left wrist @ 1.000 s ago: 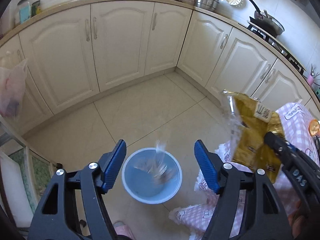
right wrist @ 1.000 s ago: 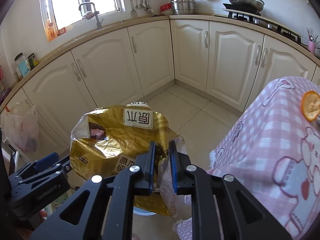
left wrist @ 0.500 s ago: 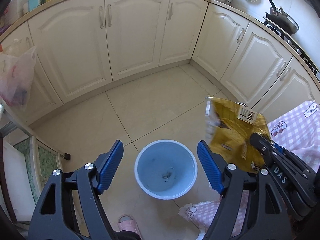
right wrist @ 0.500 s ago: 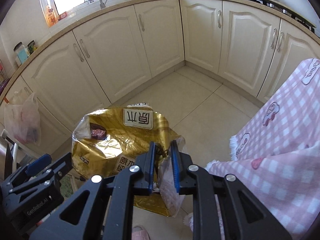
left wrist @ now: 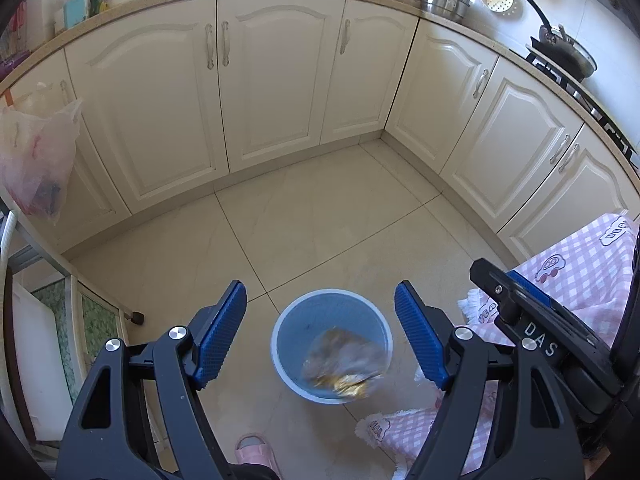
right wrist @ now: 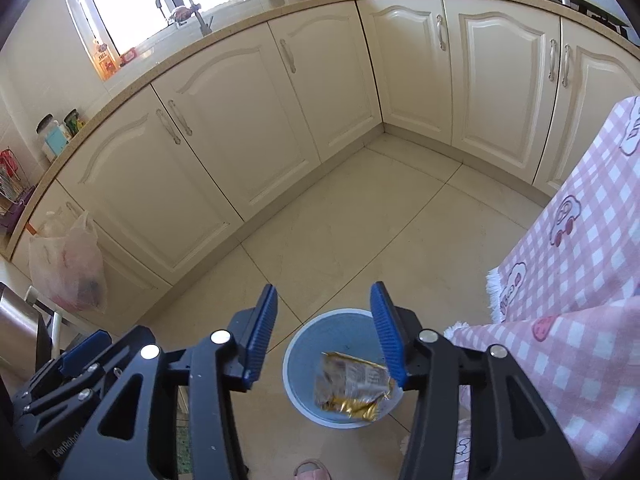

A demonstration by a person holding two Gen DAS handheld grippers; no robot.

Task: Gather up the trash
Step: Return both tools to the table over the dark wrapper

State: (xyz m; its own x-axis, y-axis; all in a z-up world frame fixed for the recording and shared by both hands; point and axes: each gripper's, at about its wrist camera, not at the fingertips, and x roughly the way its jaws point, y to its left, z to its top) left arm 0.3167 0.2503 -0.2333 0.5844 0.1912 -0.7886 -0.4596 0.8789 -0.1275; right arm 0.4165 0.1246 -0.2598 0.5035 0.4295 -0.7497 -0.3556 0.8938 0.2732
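Observation:
A blue round trash bin [left wrist: 288, 328] stands on the tiled floor; it also shows in the right wrist view [right wrist: 304, 356]. A crumpled gold snack bag [left wrist: 344, 368] lies inside the bin, seen too in the right wrist view [right wrist: 352, 384]. My left gripper [left wrist: 320, 336] is open and empty, held above the bin. My right gripper [right wrist: 324, 332] is open and empty, also above the bin. The right gripper's body shows at the right of the left wrist view [left wrist: 532, 328].
A table with a pink checked cloth [right wrist: 580, 260] stands right of the bin. Cream cabinets [left wrist: 260, 88] line the walls. A plastic bag [left wrist: 36, 160] hangs at the left. A pink slipper [left wrist: 256, 448] lies near the bin.
My right gripper opened and let go of the gold snack bag, which dropped into the blue bin. Both grippers now look down over the bin.

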